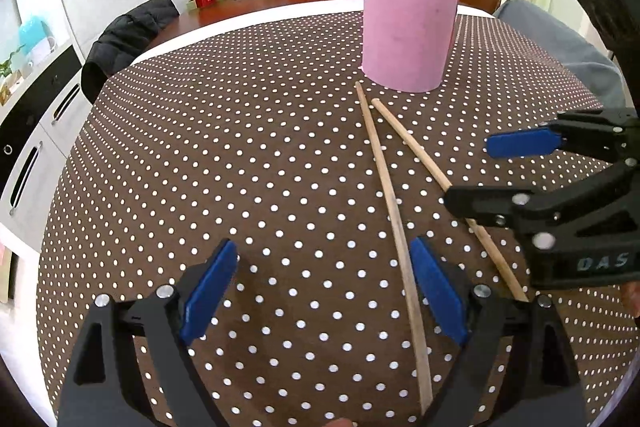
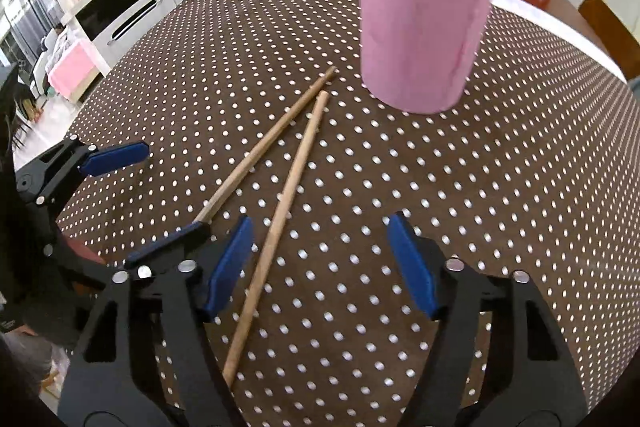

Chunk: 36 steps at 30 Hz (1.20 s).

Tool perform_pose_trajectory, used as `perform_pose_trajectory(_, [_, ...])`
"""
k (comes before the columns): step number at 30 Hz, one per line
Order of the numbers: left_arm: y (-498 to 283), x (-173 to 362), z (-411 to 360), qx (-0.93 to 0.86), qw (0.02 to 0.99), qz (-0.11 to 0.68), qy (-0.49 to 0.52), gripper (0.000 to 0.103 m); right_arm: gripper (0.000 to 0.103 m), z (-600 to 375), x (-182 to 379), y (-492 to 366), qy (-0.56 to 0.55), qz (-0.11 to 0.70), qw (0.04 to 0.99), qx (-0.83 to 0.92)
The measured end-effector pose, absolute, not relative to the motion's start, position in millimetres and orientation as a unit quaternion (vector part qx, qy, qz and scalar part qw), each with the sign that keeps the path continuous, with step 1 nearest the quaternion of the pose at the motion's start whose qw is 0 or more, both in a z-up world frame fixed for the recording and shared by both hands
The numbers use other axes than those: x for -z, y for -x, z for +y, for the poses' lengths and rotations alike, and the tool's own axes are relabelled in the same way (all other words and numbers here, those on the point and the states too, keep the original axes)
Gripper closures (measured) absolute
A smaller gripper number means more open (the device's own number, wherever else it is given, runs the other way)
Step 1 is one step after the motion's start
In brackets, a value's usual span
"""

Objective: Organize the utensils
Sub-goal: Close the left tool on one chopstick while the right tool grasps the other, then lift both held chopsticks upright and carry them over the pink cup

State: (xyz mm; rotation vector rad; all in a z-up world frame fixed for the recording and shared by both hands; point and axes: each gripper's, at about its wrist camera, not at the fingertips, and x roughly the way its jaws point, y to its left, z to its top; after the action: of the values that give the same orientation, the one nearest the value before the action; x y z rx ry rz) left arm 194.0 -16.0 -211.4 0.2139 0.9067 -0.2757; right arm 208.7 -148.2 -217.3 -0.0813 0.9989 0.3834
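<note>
Two loose chopsticks lie on the dotted surface (image 1: 240,147), converging toward the pink holder (image 1: 408,27), which stands upright near the far edge with a bundle of chopsticks, too crowded to count, already in it. Left to right: the left claw (image 1: 324,291) is released, the left chopstick (image 1: 394,227) running lengthwise between its pads, close beside the right pad, long axis pointing toward the holder. The right chopstick (image 2: 280,223) lies likewise within the right claw (image 2: 320,267), beside its left pad, jaws part-open, not yet gripping. Each hand is nearest its own stick.
</note>
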Motion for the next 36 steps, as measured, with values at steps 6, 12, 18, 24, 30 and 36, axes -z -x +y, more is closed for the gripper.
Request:
perform_pose_trajectory(6, [-214,208,-29,0.119,0.878,0.442,-0.140,0.016,0.074,-132,217,-203,0.106,0.465,0.862,-0.174])
perform_pose_trajectory(12, [-236,208,-52,0.120,0.863,0.452,-0.190,0.016,0.074,-158,215,-202,0.057,0.471,0.860,-0.190])
perform_pose_trajectory(18, [-247,205,-50,0.185,0.843,0.483,-0.151,0.050,0.084,-148,215,-206,0.071,0.465,0.864,-0.180])
perform_pose_trajectory(24, [-243,202,-39,0.185,0.851,0.478,-0.114,0.098,0.097,-138,216,-203,0.069,0.461,0.859,-0.211])
perform_pose_trajectory(30, [-236,185,-4,0.160,0.880,0.447,-0.024,0.098,0.097,-150,204,-188,0.045,0.418,0.879,-0.225])
perform_pose_trajectory(36, [-222,146,0,0.164,0.916,0.366,0.026,0.098,0.097,-173,168,-173,-0.015,0.338,0.909,-0.243])
